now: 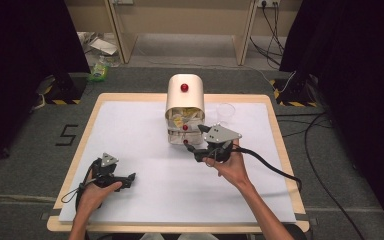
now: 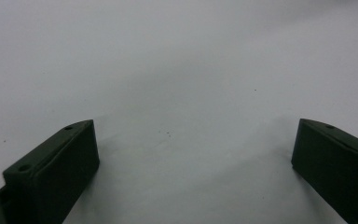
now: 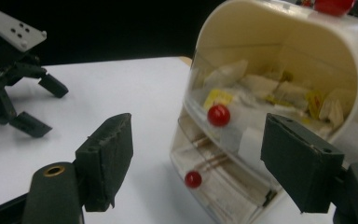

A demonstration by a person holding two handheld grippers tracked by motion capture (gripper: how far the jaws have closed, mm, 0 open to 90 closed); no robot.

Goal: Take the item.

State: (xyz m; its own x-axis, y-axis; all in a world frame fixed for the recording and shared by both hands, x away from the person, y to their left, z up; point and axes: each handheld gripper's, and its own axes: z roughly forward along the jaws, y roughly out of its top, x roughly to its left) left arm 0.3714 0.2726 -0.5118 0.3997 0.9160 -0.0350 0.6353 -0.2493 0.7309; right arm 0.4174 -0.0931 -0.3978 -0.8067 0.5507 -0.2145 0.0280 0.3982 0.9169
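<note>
A cream, arch-topped drawer box (image 1: 184,95) stands at the back middle of the white table (image 1: 145,150), its front toward me. The right gripper view shows the box (image 3: 279,32) close up: an upper clear drawer holding several paper sachets (image 3: 261,88) with a red knob (image 3: 218,115), and a lower drawer with a smaller red knob (image 3: 193,178). My right gripper (image 1: 196,138) (image 3: 198,140) is open just in front of the drawers, its jaws wide on either side of the knobs and touching nothing. My left gripper (image 1: 127,181) (image 2: 196,144) rests open and holds nothing over bare table at the front left.
A clear plastic cup (image 1: 225,112) stands just right of the box. The left gripper (image 3: 44,105) appears far off in the right gripper view. A cable (image 1: 272,167) trails right from the right gripper. Black curtains flank the table, and a desk stands behind it.
</note>
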